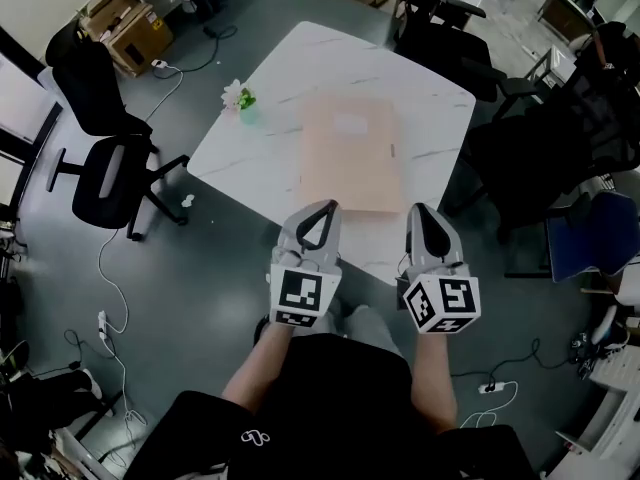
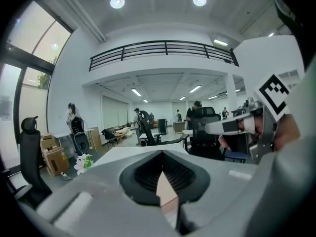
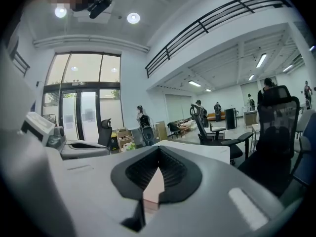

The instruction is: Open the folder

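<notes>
A closed peach folder (image 1: 350,153) lies flat in the middle of the white marble table (image 1: 250,153). Both grippers hover side by side at the table's near edge, just short of the folder's near end. My left gripper (image 1: 322,208) is shut with nothing in it. My right gripper (image 1: 422,210) also has its jaws together and empty. In the left gripper view the jaws (image 2: 162,152) meet at the tip, and a sliver of the folder (image 2: 165,191) shows through the gap below. The right gripper view shows the same: shut jaws (image 3: 158,148) over a strip of folder (image 3: 154,186).
A small white flower in a green pot (image 1: 240,98) stands at the table's left edge. A black office chair (image 1: 105,158) is to the left, cardboard boxes (image 1: 125,30) beyond it, dark chairs (image 1: 560,158) to the right. Cables lie on the floor. Several people stand far off.
</notes>
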Demonstrator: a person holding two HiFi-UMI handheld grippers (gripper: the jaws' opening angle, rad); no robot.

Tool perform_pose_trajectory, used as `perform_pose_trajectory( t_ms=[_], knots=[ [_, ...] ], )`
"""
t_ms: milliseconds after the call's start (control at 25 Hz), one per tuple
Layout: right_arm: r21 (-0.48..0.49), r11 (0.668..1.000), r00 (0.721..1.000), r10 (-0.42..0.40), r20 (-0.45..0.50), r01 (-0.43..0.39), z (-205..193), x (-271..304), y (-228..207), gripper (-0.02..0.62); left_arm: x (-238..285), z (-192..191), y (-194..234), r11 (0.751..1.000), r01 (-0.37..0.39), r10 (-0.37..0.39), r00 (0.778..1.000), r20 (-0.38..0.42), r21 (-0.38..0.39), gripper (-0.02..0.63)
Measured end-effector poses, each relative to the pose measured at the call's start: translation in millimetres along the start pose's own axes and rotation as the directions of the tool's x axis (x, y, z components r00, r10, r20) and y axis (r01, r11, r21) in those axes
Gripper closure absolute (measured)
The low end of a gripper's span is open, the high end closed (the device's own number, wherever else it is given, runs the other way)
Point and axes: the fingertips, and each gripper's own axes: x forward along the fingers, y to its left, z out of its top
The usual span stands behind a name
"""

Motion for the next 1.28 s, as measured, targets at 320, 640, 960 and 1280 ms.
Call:
perform_pose_trajectory(
  t_ms=[320, 640, 960, 1280],
  knots=[
    [0.031, 0.999, 0.997, -0.015, -0.073, 0.017, -14, 28, -46, 0.597, 50, -14, -8, 0.998, 0.036, -0.031, 0.994, -0.106, 0.046, 0.606],
    [0.06, 0.998, 0.986, 0.019, -0.163, -0.009, -40, 46, -73, 0.597, 80, -51, -14, 0.994, 0.042, -0.018, 0.973, -0.231, 0.097, 0.606],
    [0.103, 0.994, 0.967, 0.064, -0.248, -0.039, -77, 66, -82, 0.597, 89, -97, -12, 0.965, 0.09, 0.013, 0.922, -0.388, 0.246, 0.6],
    [0.119, 0.991, 0.925, 0.106, -0.366, -0.066, -120, 87, -85, 0.597, 96, -124, -12, 0.911, 0.164, 0.043, 0.874, -0.485, 0.377, 0.594]
  ],
)
